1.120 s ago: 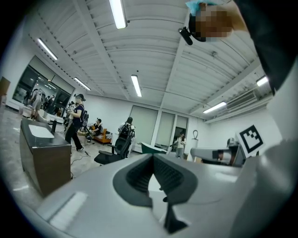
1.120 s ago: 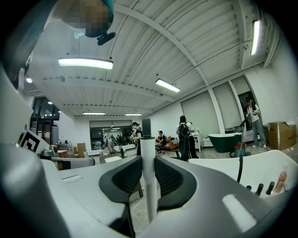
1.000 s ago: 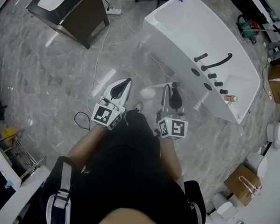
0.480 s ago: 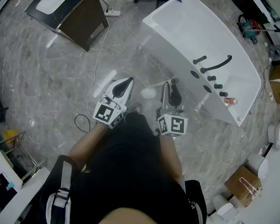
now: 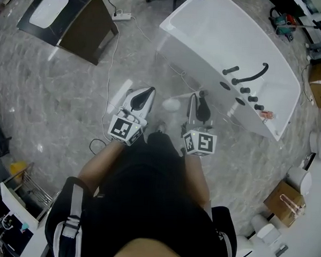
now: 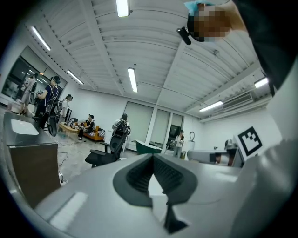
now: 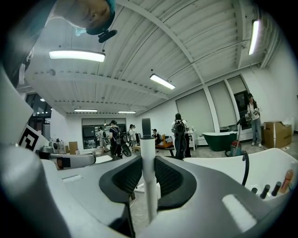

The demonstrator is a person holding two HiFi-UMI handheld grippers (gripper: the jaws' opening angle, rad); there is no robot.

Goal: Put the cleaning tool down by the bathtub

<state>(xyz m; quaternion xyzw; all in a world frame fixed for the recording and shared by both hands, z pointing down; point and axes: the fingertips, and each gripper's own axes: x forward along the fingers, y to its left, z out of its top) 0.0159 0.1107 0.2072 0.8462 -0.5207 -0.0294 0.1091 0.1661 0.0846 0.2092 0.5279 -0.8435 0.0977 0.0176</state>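
The white bathtub [image 5: 224,42] stands on the marble floor ahead and to the right, its black taps facing me; its rim [image 7: 260,169] also shows in the right gripper view. My right gripper [image 5: 198,99] [image 7: 148,162] is shut on the thin white handle [image 7: 147,139] of the cleaning tool, which stands upright between the pads. The tool's pale lower end [image 5: 171,105] hangs between the two grippers, short of the tub's side. My left gripper [image 5: 143,93] [image 6: 152,157] is level beside it, shut with nothing in it.
A dark cabinet with a white basin [image 5: 69,18] stands at the far left, with a power strip and cable [image 5: 121,16] trailing across the floor. Cardboard boxes [image 5: 288,204] and white fixtures line the right. An office chair [image 6: 104,155] and several people are farther back.
Both grippers have moved forward a little toward the bathtub's side. The right one keeps its hold on the handle.
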